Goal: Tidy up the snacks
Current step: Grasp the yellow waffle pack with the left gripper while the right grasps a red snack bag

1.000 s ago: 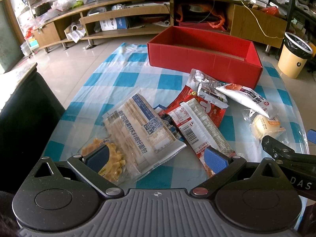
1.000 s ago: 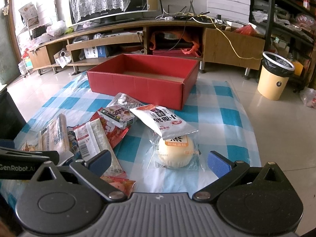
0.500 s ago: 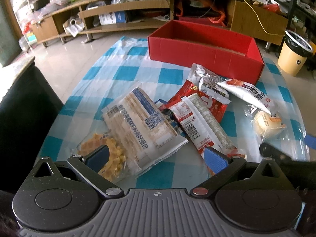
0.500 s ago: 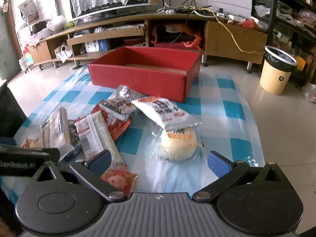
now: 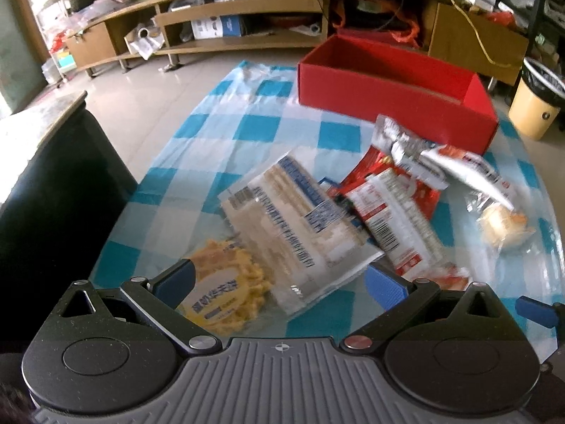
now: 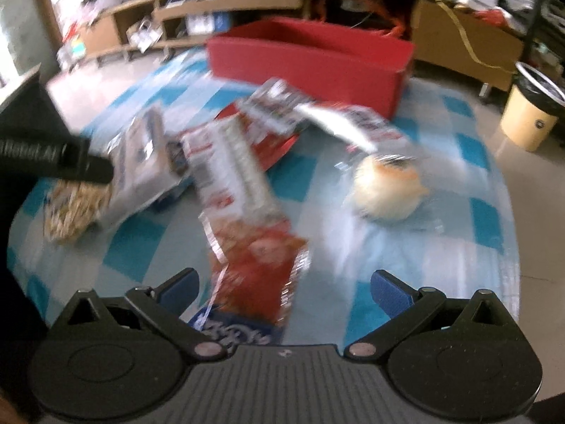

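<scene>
Several snack packets lie on a blue-checked cloth (image 5: 219,130). My left gripper (image 5: 280,282) is open above a yellow waffle pack (image 5: 226,293) and a large bread pack (image 5: 300,219). A long red-and-white packet (image 5: 395,226), a silver packet (image 5: 406,145), a white pouch (image 5: 473,173) and a wrapped bun (image 5: 501,222) lie to the right. An open red box (image 5: 392,84) stands behind them. My right gripper (image 6: 284,286) is open over the long red packet (image 6: 254,233); the bun (image 6: 386,190) sits right. The right wrist view is blurred.
A dark cabinet (image 5: 42,183) stands left of the cloth. A wooden TV stand (image 5: 247,21) runs along the back. A yellow bin (image 5: 536,102) stands on the floor at right. The left gripper's body (image 6: 49,162) crosses the right wrist view's left side.
Both grippers have risen and tilted down over the snacks. The right gripper has swung left, from over the bun to over the long red packet. Both stay open.
</scene>
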The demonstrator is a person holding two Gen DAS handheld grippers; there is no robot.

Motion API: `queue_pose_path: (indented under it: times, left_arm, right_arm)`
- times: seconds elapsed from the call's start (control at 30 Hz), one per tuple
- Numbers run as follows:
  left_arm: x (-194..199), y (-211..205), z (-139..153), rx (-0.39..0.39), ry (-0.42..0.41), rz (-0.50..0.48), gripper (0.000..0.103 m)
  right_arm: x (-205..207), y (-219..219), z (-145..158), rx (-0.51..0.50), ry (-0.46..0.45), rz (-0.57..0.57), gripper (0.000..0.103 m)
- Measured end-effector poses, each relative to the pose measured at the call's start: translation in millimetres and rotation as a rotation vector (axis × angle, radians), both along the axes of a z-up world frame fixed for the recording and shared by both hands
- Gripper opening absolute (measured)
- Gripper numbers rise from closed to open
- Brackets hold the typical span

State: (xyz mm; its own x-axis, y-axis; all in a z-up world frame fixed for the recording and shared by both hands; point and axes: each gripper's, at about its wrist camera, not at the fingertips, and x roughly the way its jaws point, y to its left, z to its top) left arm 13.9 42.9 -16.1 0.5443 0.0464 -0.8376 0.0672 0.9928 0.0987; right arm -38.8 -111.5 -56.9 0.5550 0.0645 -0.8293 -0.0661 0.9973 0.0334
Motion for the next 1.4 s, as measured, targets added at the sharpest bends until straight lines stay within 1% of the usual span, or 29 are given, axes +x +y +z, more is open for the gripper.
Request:
queue_pose_path:
  times: [0.07,0.17,0.2,0.27,0.33,0.37,0.4,0.43,0.47,0.53,0.57,0.6,0.63,0.67,0.7,0.73,0.77,0.87,1.0,1.1,1.17,1.23,1.33,1.37,1.4]
  left_arm:
    - [5,7,-5,-0.018,0.021,-0.005,0.103]
    - [10,16,-4,-0.082,0.051,-0.045,0.103]
    - [11,18,-3,-0.09,0.053,-0.064,0.103]
    - [14,19,0,-0.069,0.058,-0.086,0.103]
    - [20,22,-1,-0.08,0.065,-0.101,0.103]
    - [25,24,-4,-0.077,0.071,-0.094,0.103]
    - [32,27,-8,-0.067,0.084,-0.063,0.103]
    - [40,30,-13,-0.075,0.108,-0.023,0.103]
    - [46,34,-17,-0.11,0.133,0.009,0.103]
    - [57,41,-25,-0.215,0.187,0.069,0.103]
    - [60,42,-28,-0.25,0.205,0.094,0.103]
    - [63,42,-31,-0.26,0.216,0.119,0.103]
    - [66,41,-31,-0.248,0.216,0.133,0.103]
    - [67,41,-30,-0.233,0.209,0.144,0.103]
    - [66,45,-28,-0.224,0.195,0.16,0.103]
    - [64,50,-26,-0.22,0.186,0.177,0.103]
    - [64,57,-25,-0.222,0.183,0.197,0.103]
    - [56,77,-22,-0.235,0.187,0.256,0.103]
    - [46,80,-31,-0.194,0.217,0.281,0.103]
    - [47,75,-41,-0.169,0.228,0.288,0.103]
    - [51,70,-49,-0.134,0.235,0.294,0.103]
    - [54,68,-57,-0.115,0.245,0.298,0.103]
    - [52,73,-56,-0.13,0.243,0.314,0.103]
    - [50,74,-56,-0.13,0.246,0.318,0.102]
    - [49,74,-56,-0.133,0.246,0.317,0.099]
  right_arm:
    - [3,7,-10,-0.04,0.028,0.012,0.102]
    - [9,8,-25,-0.043,0.085,0.015,0.102]
    - [12,8,-29,-0.04,0.111,0.013,0.102]
    - [15,3,-30,-0.037,0.12,0.01,0.103]
    - [18,2,-32,-0.036,0.132,0.021,0.103]
    - [18,2,-33,-0.034,0.126,0.023,0.103]
    - [17,4,-34,-0.038,0.118,0.024,0.103]
    - [16,5,-35,-0.042,0.11,0.025,0.103]
    - [17,5,-36,-0.043,0.107,0.028,0.103]
    - [15,5,-36,-0.038,0.111,0.052,0.102]
    - [12,2,-33,-0.033,0.115,0.065,0.102]
    - [13,0,-31,-0.041,0.114,0.079,0.1]
    - [13,-2,-30,-0.043,0.103,0.095,0.096]
    - [13,-3,-28,-0.041,0.094,0.108,0.088]
    - [13,-5,-25,-0.038,0.081,0.115,0.074]
    - [13,-8,-22,-0.038,0.065,0.114,0.064]
    - [14,-13,-21,-0.036,0.056,0.109,0.059]
    - [16,-24,-19,0.016,0.061,0.093,0.055]
    - [18,-30,-15,0.049,0.065,0.077,0.05]
    - [19,-30,-12,0.071,0.06,0.08,0.049]
    - [13,-31,-9,0.072,0.052,0.085,0.049]
    - [14,-32,-9,0.079,0.048,0.081,0.049]
    - [14,-35,-9,0.083,0.049,0.064,0.049]
    - [15,-36,-10,0.087,0.05,0.059,0.049]
    - [15,-38,-10,0.092,0.052,0.053,0.049]
